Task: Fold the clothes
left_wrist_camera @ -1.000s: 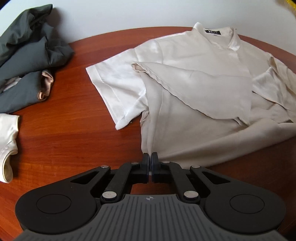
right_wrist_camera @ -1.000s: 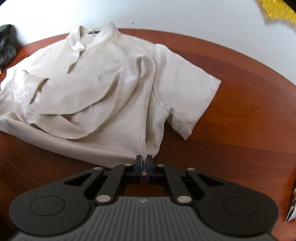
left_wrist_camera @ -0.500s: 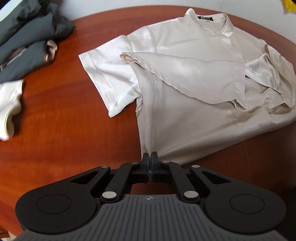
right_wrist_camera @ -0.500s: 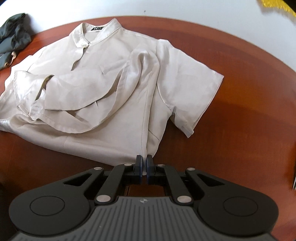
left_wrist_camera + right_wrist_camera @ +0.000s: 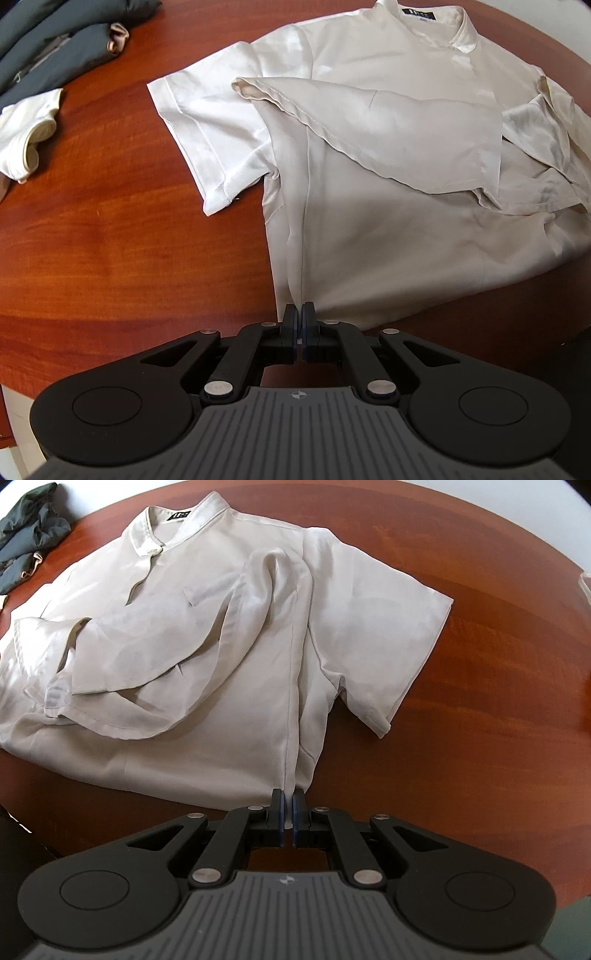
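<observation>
Left wrist view, set against the pictures from a second ago, shows the cream shirt (image 5: pixel 388 221) drawn nearer and lower in frame, its near hem now right at the tip of the left claw (image 5: pixel 299 314), which is clenched; whether a pinch of hem sits between its fingers cannot be told, since the pads meet just where the cloth ends. Left of the shirt, well apart from it, the dark green garment (image 5: pixel 55 48) and the small white cloth (image 5: pixel 29 129) have slid toward the frame's edge.

The shirt lies spread on the bench (image 5: pixel 110 240), collar away from the claws, both short sleeves out to the sides, with a loose flap of fabric thrown across its chest. The right wrist view tells the same shift: more shirt (image 5: pixel 221 664) in frame, its side seam running straight down to the right claw (image 5: pixel 289 801), also closed, a slim gap showing between the pads and any grasp unclear.

Both claws sitting at the shirt's two near hem corners suits, I judge, taking the hem up toward the collar, or equally pulling the shirt flat.

Hard to read: what lies under the crumpled flap, the shirt's far edge in the left view, and a pale object cut off right of the shirt in the right view.
</observation>
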The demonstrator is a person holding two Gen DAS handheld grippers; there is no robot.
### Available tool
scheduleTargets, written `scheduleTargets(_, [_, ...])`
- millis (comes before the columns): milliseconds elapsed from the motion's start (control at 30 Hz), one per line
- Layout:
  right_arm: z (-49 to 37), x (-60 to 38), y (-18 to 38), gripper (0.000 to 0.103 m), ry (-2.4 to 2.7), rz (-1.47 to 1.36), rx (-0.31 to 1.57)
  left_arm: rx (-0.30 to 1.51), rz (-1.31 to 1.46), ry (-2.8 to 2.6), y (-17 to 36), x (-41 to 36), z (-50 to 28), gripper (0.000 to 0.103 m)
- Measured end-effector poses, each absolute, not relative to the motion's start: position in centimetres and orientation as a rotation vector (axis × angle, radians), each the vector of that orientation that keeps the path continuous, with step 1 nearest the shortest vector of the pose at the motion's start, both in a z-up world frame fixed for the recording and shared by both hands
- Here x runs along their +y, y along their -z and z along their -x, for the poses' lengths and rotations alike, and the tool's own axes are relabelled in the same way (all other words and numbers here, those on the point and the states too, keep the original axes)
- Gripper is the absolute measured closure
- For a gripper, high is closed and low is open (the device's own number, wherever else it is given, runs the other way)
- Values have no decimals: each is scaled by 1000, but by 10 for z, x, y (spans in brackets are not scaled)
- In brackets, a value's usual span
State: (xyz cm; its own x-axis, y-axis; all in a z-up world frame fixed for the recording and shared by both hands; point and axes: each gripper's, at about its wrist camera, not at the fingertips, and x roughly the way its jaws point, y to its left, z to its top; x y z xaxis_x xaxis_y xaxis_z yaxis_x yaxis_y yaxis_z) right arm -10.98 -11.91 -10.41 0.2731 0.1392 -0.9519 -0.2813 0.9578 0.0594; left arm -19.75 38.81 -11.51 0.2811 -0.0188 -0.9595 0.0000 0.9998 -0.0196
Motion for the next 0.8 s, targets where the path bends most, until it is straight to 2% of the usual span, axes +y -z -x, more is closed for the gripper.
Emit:
scheduleTargets(100, [95,-118,104,93,-283,131,1253,1283,35,19,112,390,199,95])
scheduleTargets(233, [88,-116,101,89,-292,140,1221,1257,62,4,98,394,200,80])
scheduleTargets(333, [89,-114,92,86,-307,156,1193,1234,63,0,86,395,200,79])
scheduleTargets(400, [91,-109,84,78,-321,175,1168,1217,56,3,78,392,199,78])
scheduleTargets(433, [91,-106,79,77,-329,185,1155,1207,53,4,74,390,198,78])
scheduleTargets(800, [83,-64,57,75,-452,219,1087,1143,-10,83,60,352,174,64])
